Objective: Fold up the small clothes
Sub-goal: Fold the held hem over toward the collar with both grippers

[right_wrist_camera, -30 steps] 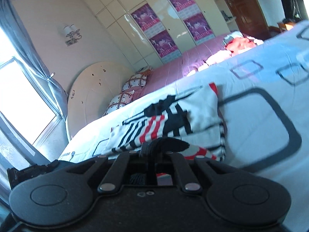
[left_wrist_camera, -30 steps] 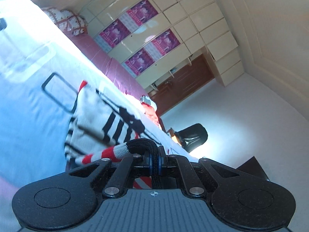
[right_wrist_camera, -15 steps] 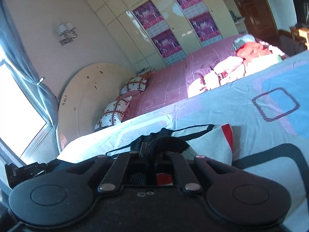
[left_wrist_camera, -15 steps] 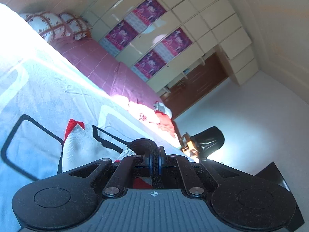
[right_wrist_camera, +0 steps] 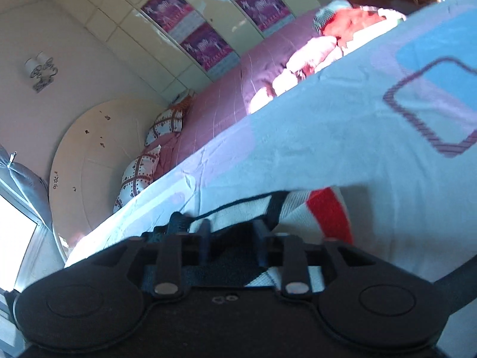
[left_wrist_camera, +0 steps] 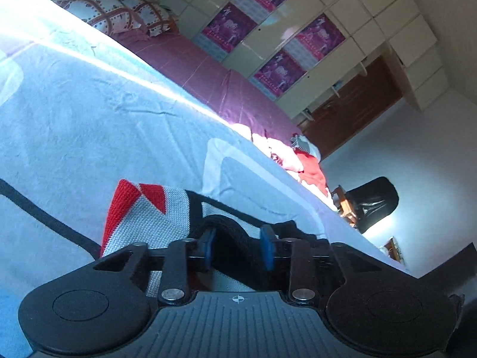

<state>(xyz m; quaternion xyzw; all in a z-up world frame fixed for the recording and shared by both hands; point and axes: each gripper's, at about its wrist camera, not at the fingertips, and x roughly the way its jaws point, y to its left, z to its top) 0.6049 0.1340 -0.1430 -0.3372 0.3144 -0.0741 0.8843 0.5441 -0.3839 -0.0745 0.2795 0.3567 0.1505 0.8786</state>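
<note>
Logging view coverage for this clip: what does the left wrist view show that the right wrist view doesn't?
Left wrist only: a dark chair beyond the bed and the left gripper, jaws opening around the knitted garment.
Right wrist only: a round headboard, a wall lamp and the right gripper, opening too.
Both: the garment, the pale blue sheet, the pillows and the wardrobe posters.

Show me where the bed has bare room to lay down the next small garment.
Free: the blue sheet between the striped sweater and the pillows. Crowded: the far edge, with the pile of clothes, and near both jaws, under the sweater.
</note>
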